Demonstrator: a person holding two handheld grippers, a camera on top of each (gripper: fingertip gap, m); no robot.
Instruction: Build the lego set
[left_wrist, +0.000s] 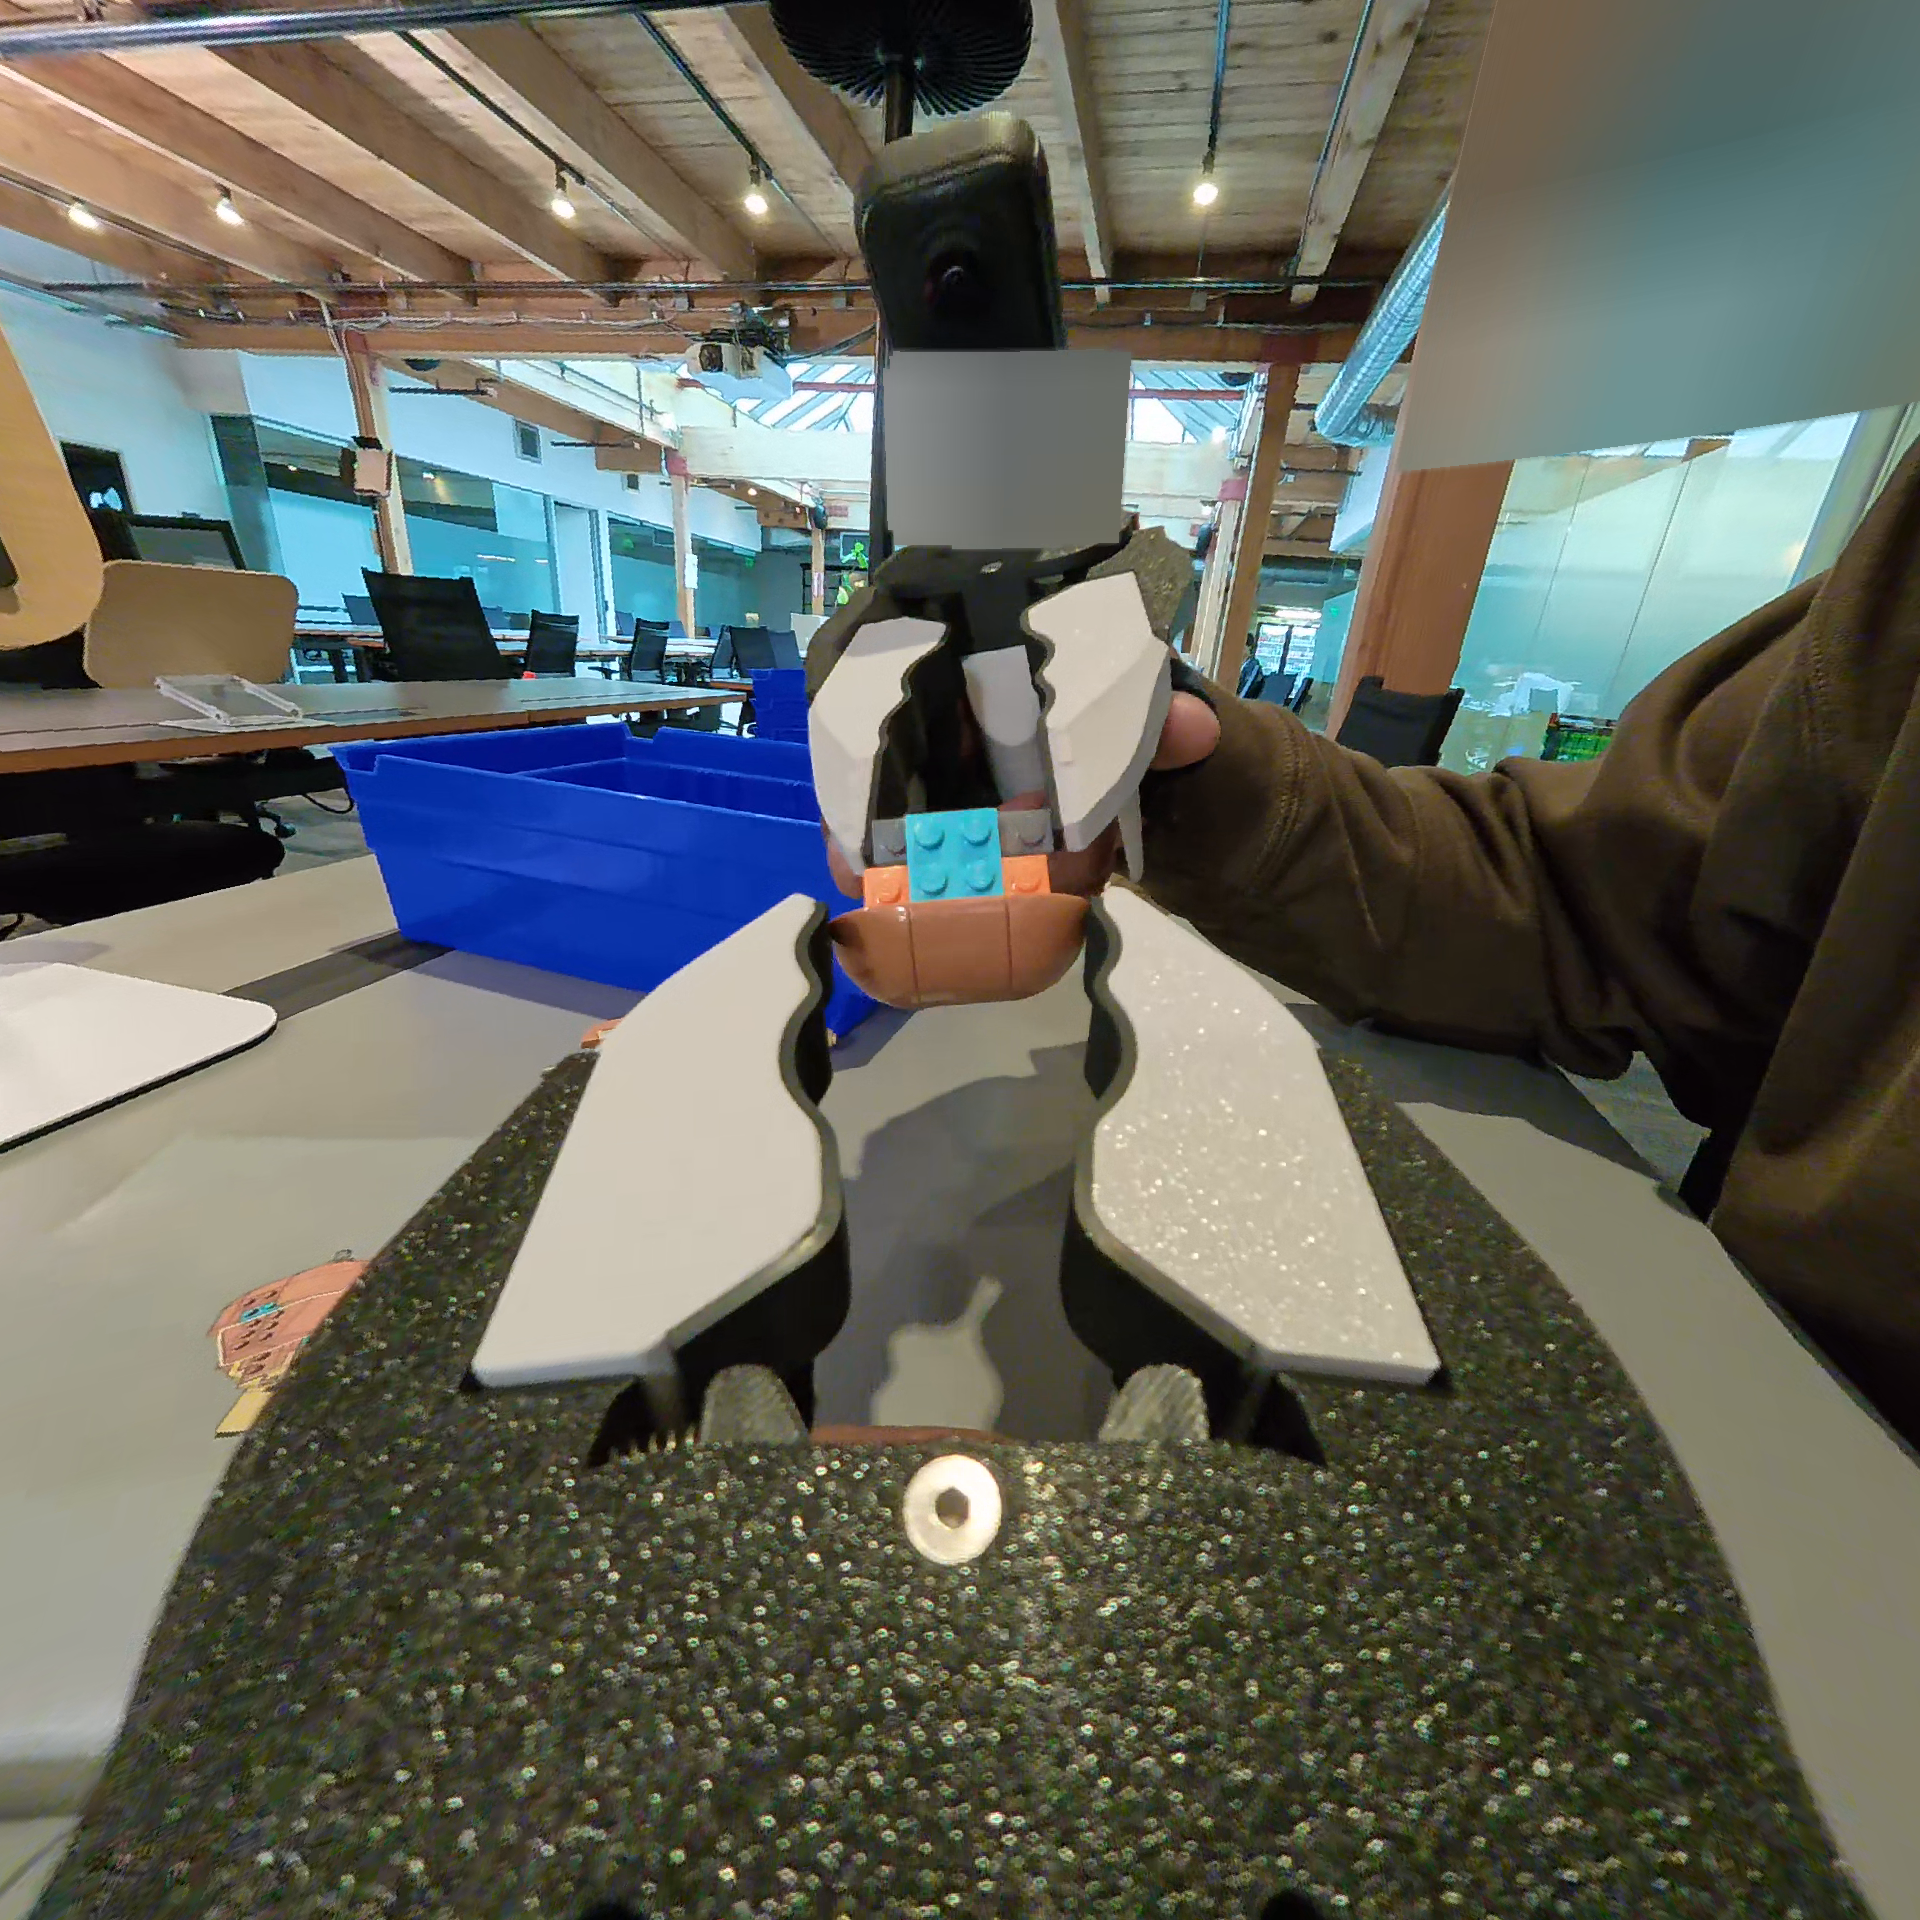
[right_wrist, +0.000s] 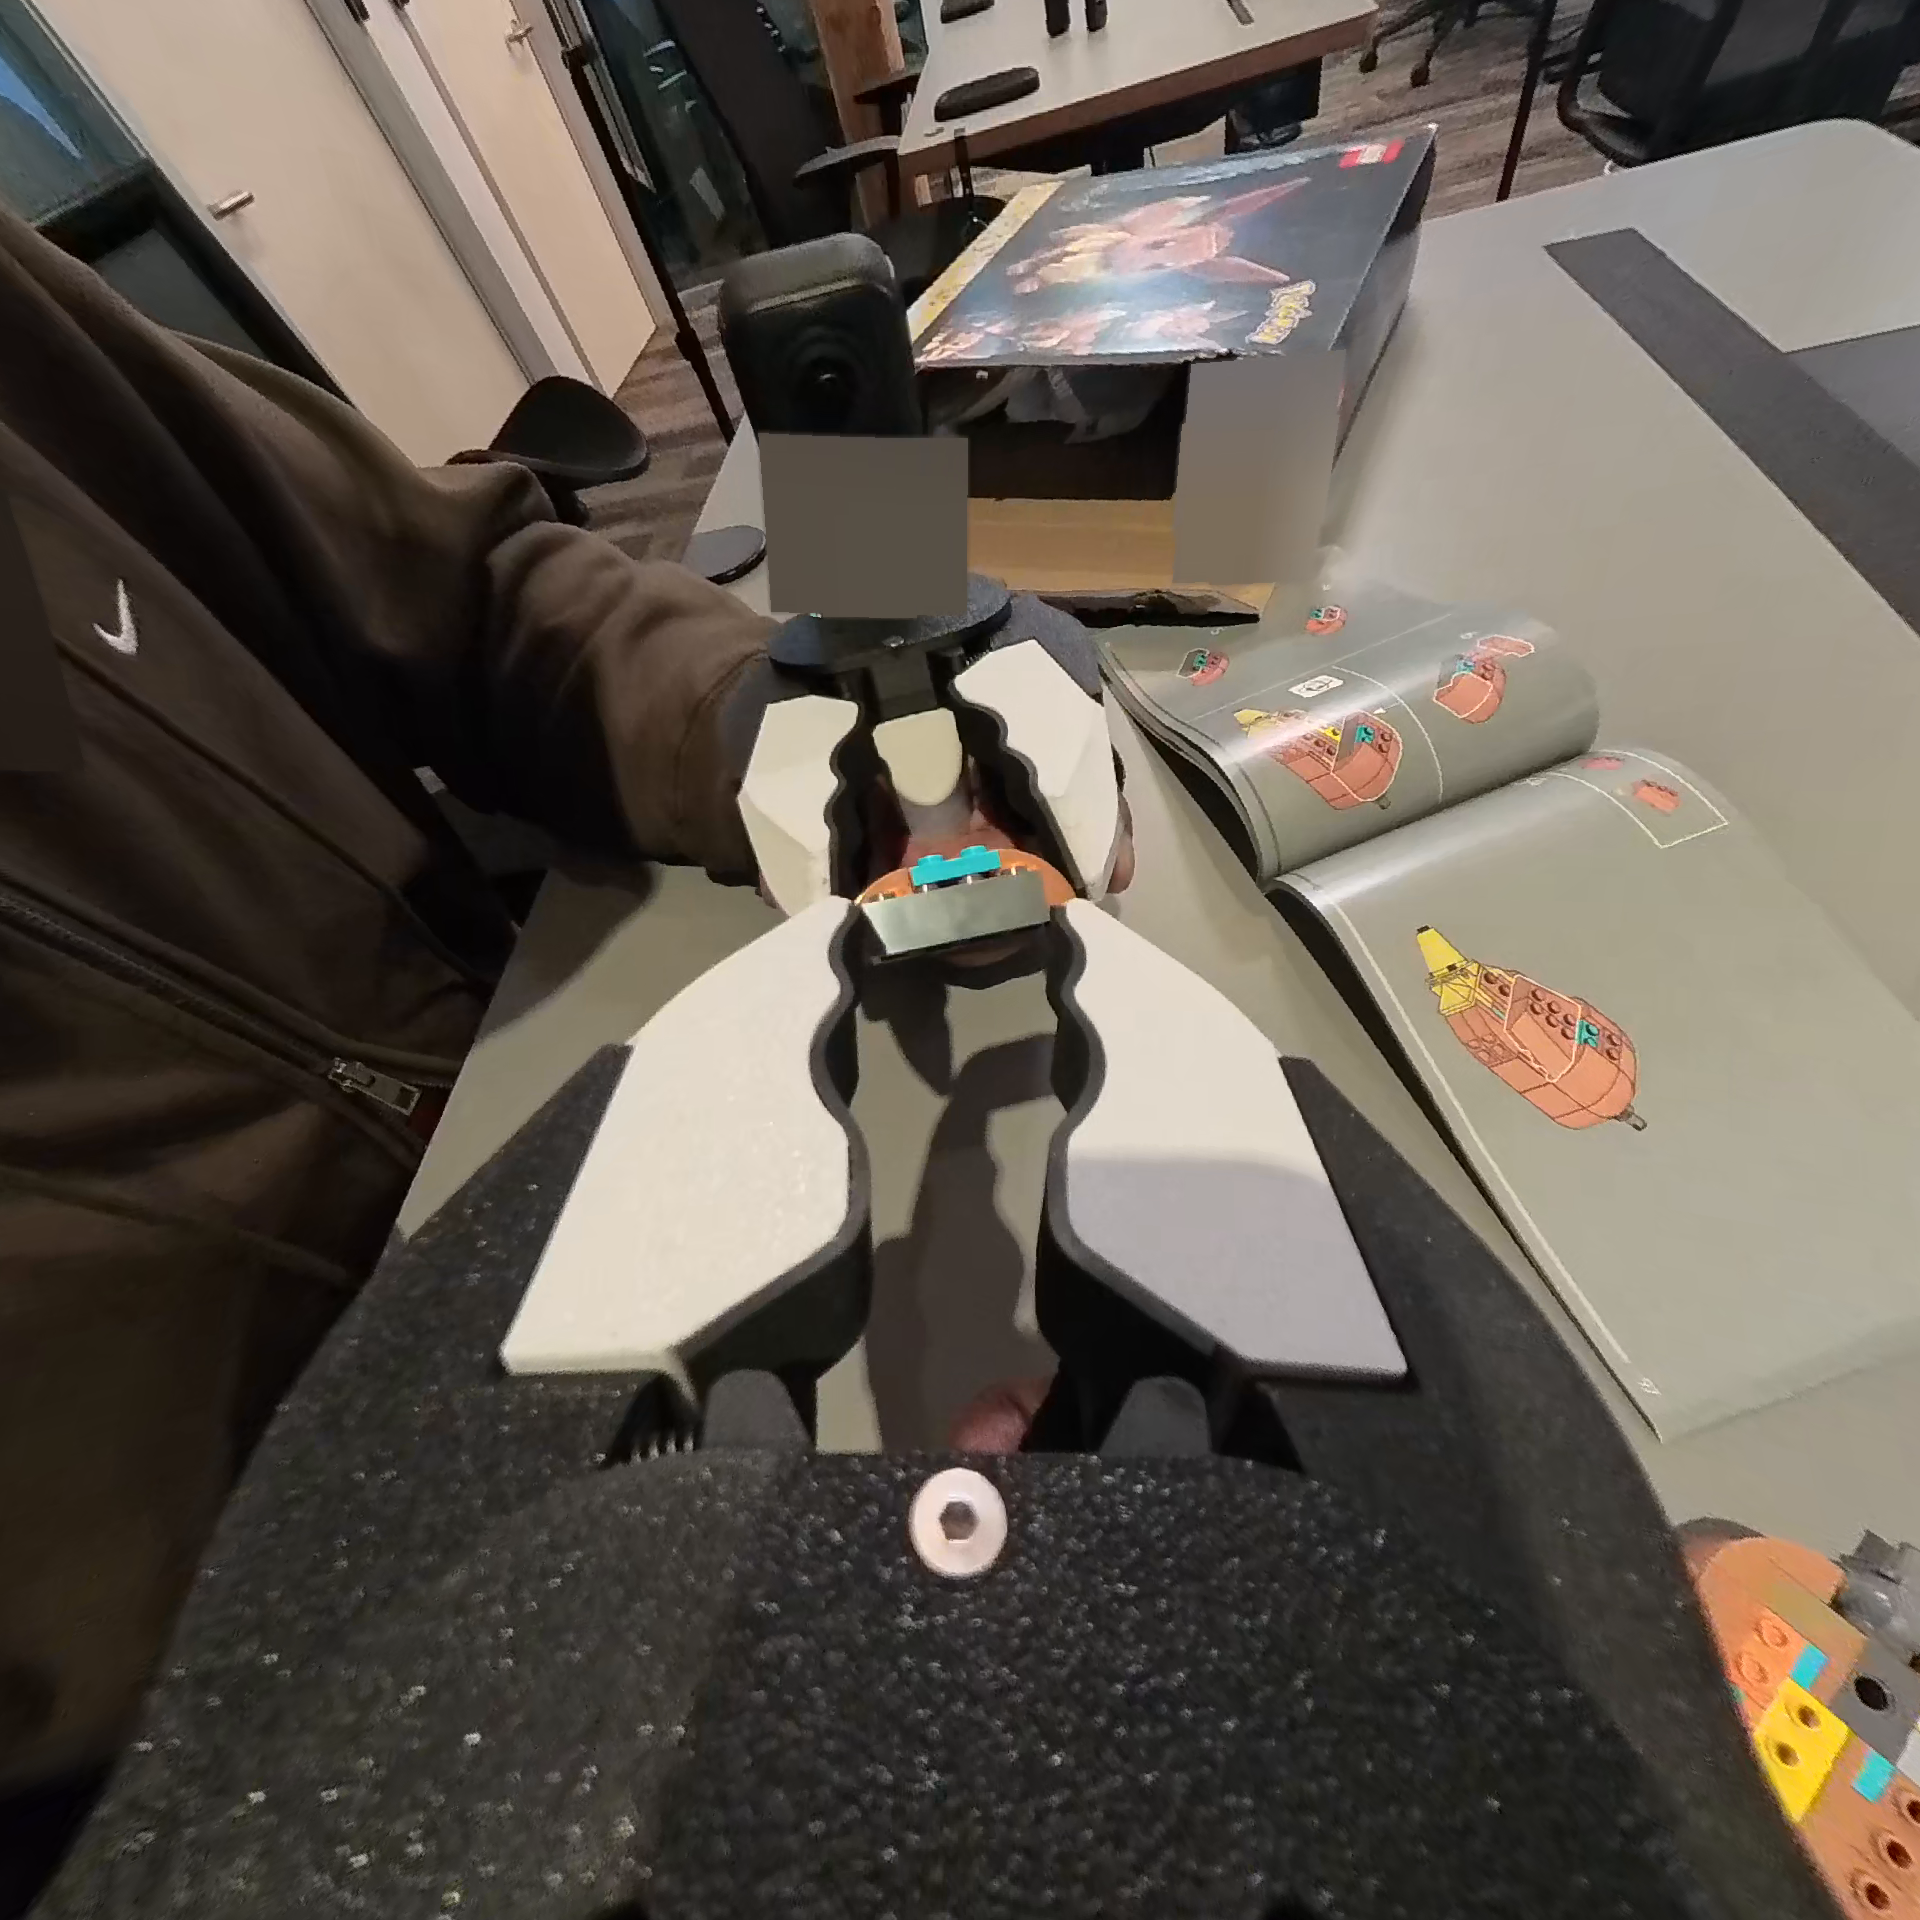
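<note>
My left gripper (left_wrist: 956, 925) is shut on a small brown-orange rounded lego sub-assembly (left_wrist: 956, 961) with a teal 2x2 plate (left_wrist: 954, 854) on top, held above the grey table (left_wrist: 260, 1195). My right gripper (right_wrist: 956, 925) faces it and is shut on a grey brick (right_wrist: 961, 920). The brick sits against the studded top of the sub-assembly (right_wrist: 883, 885), beside the teal plate (right_wrist: 951, 864). In the left wrist view the right gripper (left_wrist: 956, 831) shows tip to tip with mine, the grey brick's (left_wrist: 885, 833) ends showing beside the teal plate.
A blue bin (left_wrist: 582, 831) stands on the table behind the grippers. An open instruction booklet (right_wrist: 1507, 935) lies to the right, with the set's box (right_wrist: 1143, 270) beyond it. A larger part-built orange model (right_wrist: 1818, 1704) sits at the right wrist view's lower right. A white pad (left_wrist: 104, 1039) lies left. The larger part-built orange model (right_wrist: 1818, 1704) is about 20 cm from both grippers' fingertips.
</note>
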